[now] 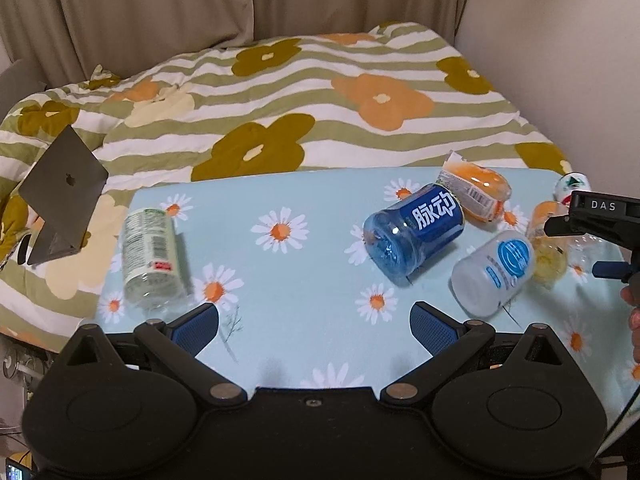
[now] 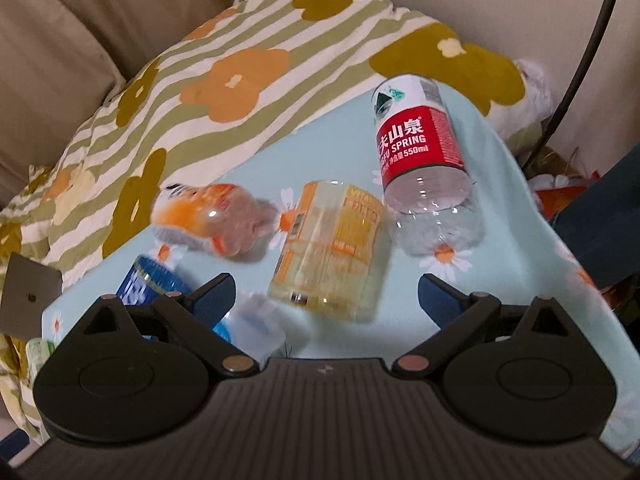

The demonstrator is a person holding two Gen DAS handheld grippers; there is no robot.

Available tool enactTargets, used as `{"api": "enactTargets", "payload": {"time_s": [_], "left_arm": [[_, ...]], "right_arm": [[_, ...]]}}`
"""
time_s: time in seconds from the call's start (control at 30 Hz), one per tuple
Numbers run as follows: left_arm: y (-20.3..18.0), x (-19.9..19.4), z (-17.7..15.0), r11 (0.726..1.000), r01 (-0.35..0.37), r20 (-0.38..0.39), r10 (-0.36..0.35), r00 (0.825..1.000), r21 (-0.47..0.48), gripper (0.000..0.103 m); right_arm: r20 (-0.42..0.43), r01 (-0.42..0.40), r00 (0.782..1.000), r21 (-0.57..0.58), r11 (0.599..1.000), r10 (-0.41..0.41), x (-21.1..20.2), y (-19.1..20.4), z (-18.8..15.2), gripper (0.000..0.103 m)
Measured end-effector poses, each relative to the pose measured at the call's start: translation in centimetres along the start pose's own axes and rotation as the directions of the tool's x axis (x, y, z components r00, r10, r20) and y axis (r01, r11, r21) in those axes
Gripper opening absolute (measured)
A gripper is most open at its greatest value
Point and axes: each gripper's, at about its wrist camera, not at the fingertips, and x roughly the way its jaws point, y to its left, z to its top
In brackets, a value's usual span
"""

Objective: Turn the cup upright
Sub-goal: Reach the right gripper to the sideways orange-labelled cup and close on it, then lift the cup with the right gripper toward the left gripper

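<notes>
Several cut-bottle cups lie on their sides on a light blue daisy cloth (image 1: 304, 256). In the left wrist view a green-label cup (image 1: 150, 254) lies at the left, a blue cup (image 1: 414, 232) in the middle, a white-and-blue cup (image 1: 494, 272) to its right, an orange cup (image 1: 476, 186) behind. My left gripper (image 1: 314, 330) is open and empty above the cloth's near edge. In the right wrist view a yellow cup (image 2: 330, 252) lies just ahead of my open, empty right gripper (image 2: 326, 298). A red-label cup (image 2: 422, 160) and the orange cup (image 2: 208, 220) lie beyond.
A flowered striped duvet (image 1: 280, 92) covers the bed behind the cloth. A grey laptop (image 1: 60, 196) stands half open at the left. Curtains and a wall close off the back. My right gripper's body (image 1: 600, 220) shows at the right edge of the left wrist view.
</notes>
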Motion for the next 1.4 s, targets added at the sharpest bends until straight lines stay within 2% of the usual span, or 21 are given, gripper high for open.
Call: {"api": "enactTargets", "payload": {"time_s": [0.27, 0.33, 0.4, 0.67, 1.03, 1.4], "left_arm": [[-1.5, 2.6, 1.7, 1.0, -0.004, -0.051, 0.005, 0.999, 0.006, 0.103], [-1.8, 2.9, 2.0, 1.0, -0.001, -0.058, 0.001, 0.998, 0.007, 0.103], [-1.9, 3.1, 2.1, 1.0, 0.003, -0.062, -0.002, 0.998, 0.01, 0.103], [-1.7, 3.1, 2.2, 1.0, 0.009, -0.061, -0.008, 0.998, 0.007, 0.103], [-0.2, 0.8, 0.7, 1.0, 0.003, -0.029, -0.003, 1.0, -0.006, 0.103], [2.4, -3.1, -3.4, 0.999, 0.009, 0.021, -0.008, 1.0, -0.036, 0.103]], "right_arm": [[-0.041, -0.036, 0.998, 0.052, 0.998, 0.039, 3.2, -0.6, 0.9, 0.103], [-0.054, -0.041, 0.998, 0.057, 0.998, 0.044, 3.7, -0.5, 1.1, 0.095], [-0.065, -0.04, 0.997, 0.053, 0.998, 0.043, 4.1, -0.5, 1.2, 0.081], [-0.064, -0.042, 0.997, 0.046, 0.998, 0.045, 4.0, -0.4, 1.4, 0.079], [0.004, -0.087, 0.996, 0.003, 0.996, 0.087, -0.4, 0.6, 1.0, 0.078], [0.042, -0.142, 0.988, -0.149, 0.979, 0.15, -7.3, 3.8, -3.5, 0.078]]}}
